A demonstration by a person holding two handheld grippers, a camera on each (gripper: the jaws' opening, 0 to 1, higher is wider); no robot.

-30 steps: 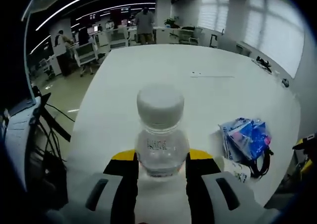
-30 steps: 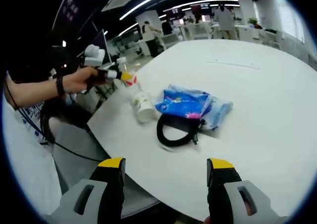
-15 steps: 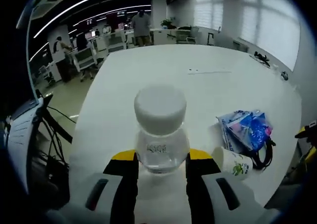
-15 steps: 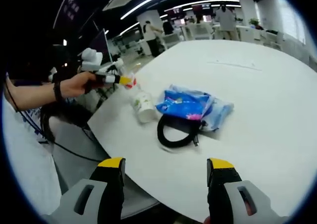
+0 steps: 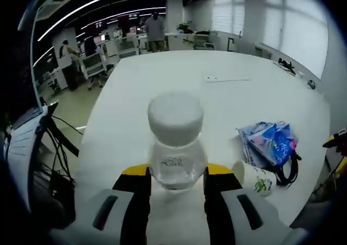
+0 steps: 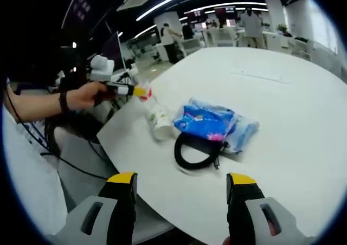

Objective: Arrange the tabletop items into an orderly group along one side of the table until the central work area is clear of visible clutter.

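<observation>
- Two grippers are at work: the left gripper (image 5: 177, 182) has its jaws closed on a clear bottle (image 5: 176, 147) with a white cap, held upright above the near part of the table (image 5: 179, 77); the right gripper (image 6: 181, 191) hangs open-jawed and empty off the table edge.
- Three more items sit grouped near that edge: a cup (image 6: 159, 118) on its side, a blue packet (image 6: 209, 121) at about 3 o'clock of it, and a black cable loop (image 6: 195, 152) touching the packet's near side.
- Bottle slip: the jaws pinch only the bottle's smooth lower body, so a quick swing could let it tilt or drop.
- Cup knock: the bottle seems headed beside the cup, which lies free to roll; a nudge could send it off the table.
- Cable snag: the loop lies against the packet, so dragging either would likely pull the other out of line.
- Edge risk: the group sits close to the rim, leaving little margin for a careless set-down.
</observation>
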